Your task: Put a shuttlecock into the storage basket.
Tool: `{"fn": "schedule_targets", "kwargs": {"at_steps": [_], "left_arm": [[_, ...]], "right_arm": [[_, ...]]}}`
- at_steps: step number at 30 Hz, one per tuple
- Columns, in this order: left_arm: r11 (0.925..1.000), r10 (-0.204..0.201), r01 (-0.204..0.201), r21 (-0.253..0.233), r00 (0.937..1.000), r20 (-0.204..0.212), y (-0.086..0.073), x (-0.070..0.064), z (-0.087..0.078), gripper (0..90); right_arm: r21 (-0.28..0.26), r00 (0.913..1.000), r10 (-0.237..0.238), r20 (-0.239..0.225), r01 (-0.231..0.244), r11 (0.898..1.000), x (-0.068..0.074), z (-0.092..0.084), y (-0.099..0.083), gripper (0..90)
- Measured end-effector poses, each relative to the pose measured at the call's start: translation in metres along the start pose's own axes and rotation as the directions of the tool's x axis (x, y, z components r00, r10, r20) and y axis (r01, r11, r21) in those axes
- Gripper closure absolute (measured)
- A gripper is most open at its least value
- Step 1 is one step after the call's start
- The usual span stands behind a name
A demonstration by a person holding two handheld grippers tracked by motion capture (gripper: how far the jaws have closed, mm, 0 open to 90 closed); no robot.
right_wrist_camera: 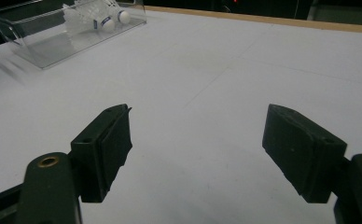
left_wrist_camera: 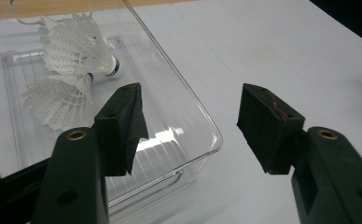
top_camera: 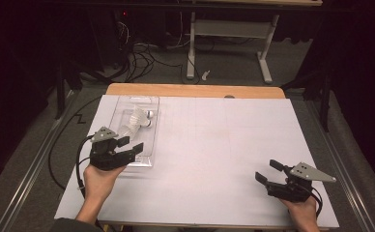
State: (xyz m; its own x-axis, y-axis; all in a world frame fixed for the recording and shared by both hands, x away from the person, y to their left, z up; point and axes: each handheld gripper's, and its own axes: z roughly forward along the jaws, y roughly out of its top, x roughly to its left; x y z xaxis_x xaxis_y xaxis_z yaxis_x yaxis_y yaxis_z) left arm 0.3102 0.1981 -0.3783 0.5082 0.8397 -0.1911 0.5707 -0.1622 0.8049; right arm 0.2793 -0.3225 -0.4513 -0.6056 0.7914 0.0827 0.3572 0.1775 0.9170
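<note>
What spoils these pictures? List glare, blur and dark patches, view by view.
High view: the room around the table is nearly black, the picture soft. Left gripper view: glare streaks on the clear tray; the near black pads are blurred, the shuttlecocks fairly sharp. Right gripper view: the tray's near corner looks smeared, and the top edge is dark.

Dim room around my bright white table (top_camera: 214,145), soft overhead light, faint shadows under my claws, glare on clear tray (left_wrist_camera: 188,140), near jaws blurred
</note>
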Motion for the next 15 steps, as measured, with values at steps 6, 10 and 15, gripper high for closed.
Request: {"fn": "schedule_targets", "kwargs": {"at_steps": [6,10,15], "left_arm": [[1.0000,0.002,-0.002,-0.009,1.0000,0.000,-0.0016,-0.0016,-0.0020,41.1],[0.9999,0.006,-0.006,-0.014,1.0000,0.001,-0.0033,-0.0025,-0.0023,41.2],[0.9998,-0.001,0.001,-0.018,1.0000,0.003,-0.0071,-0.0023,-0.0018,41.2]], "right_arm": [[0.000,1.0000,0.000,0.000,0.000,1.000,0.0000,0.0000,0.0000,24.0],[0.000,1.0000,0.000,0.000,0.000,1.000,0.0001,0.0000,0.0000,24.0],[0.000,1.0000,0.000,0.000,0.000,1.000,0.0001,0.0000,0.0000,24.0]]}}
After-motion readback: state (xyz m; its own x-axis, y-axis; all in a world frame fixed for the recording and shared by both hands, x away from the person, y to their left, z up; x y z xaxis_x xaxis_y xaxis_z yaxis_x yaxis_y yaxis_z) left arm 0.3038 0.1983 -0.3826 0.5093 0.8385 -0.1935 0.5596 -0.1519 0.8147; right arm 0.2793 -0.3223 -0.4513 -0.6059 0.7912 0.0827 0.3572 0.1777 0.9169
